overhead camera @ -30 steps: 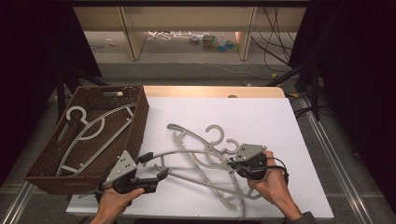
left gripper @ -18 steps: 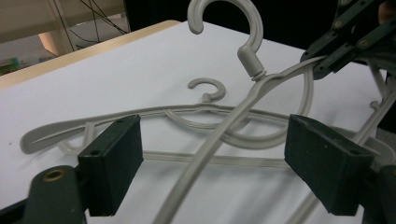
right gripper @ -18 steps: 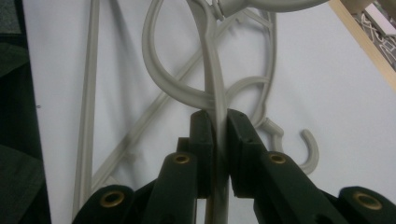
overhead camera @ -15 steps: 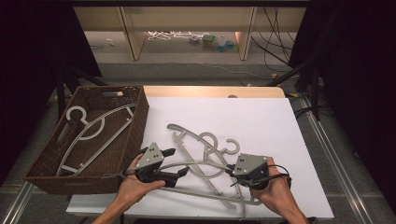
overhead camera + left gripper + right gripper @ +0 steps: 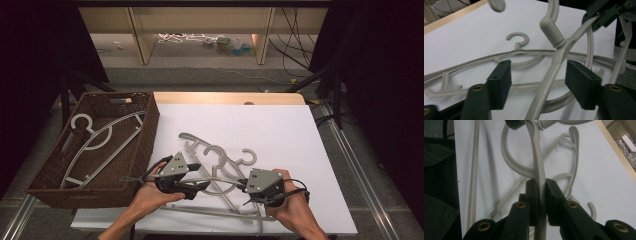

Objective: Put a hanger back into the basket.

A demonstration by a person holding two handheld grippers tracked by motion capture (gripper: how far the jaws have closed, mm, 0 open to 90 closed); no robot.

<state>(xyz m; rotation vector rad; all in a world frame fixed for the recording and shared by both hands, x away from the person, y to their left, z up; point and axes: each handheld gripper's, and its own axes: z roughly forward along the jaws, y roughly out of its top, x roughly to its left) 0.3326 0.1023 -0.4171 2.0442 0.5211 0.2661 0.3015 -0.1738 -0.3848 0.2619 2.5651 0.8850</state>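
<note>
From my seat this reads as a lab or test room set up for recording. I see a white work board [image 5: 280, 125] laid over a wooden table [image 5: 225, 97] with metal rails [image 5: 350, 160] along its sides, black curtains [image 5: 385, 75] closing it in, loose cables [image 5: 295, 30] hanging at the back, and an open wooden shelf [image 5: 200, 20] with small odds and ends on the bare floor.

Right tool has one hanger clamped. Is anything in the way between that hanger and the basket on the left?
Yes. The left tool and its hand sit between the held hanger and the basket. Its jaws straddle that hanger's arm and have just been closing, not yet pressing. Other hangers lie tangled beneath on the white sheet. The right tool is shut on it.
</note>
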